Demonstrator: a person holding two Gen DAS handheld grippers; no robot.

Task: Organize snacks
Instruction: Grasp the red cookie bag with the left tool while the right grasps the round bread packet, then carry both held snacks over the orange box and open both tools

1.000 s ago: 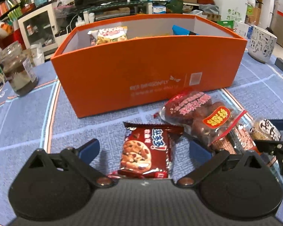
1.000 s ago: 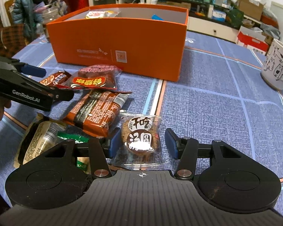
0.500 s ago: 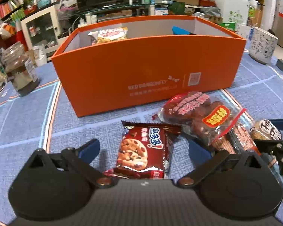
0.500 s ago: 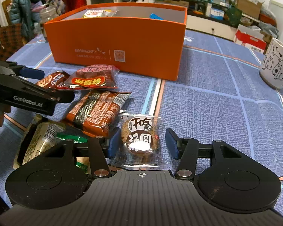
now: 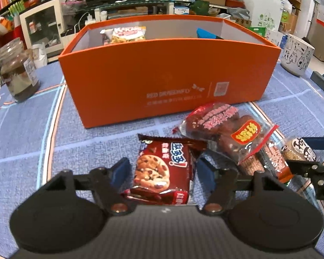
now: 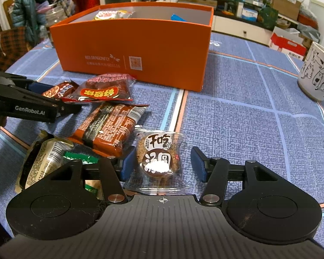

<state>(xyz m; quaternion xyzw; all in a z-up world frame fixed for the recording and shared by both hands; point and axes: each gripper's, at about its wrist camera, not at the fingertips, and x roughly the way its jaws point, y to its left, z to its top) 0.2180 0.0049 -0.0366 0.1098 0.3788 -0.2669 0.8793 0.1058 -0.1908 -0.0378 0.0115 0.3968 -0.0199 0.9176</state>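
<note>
A dark red chocolate-chip cookie packet lies on the blue tablecloth between the fingers of my left gripper. The jaws are closing around it, and a thin gap still shows on each side. A round brown snack in a clear wrapper lies between the fingers of my right gripper. Those jaws are opening, and the right pad stands clear of the wrapper. The orange box stands just behind, holding a yellow snack bag and something blue.
A clear bag of dark red sweets and a brown-orange packet lie between the two grippers. A crumpled foil packet sits at the lower left. A cat-print mug stands right, a glass jar left.
The left gripper's fingers have come in from wide apart to just beside the cookie packet. The right gripper's fingers have spread slightly. Neither hand has shifted.
</note>
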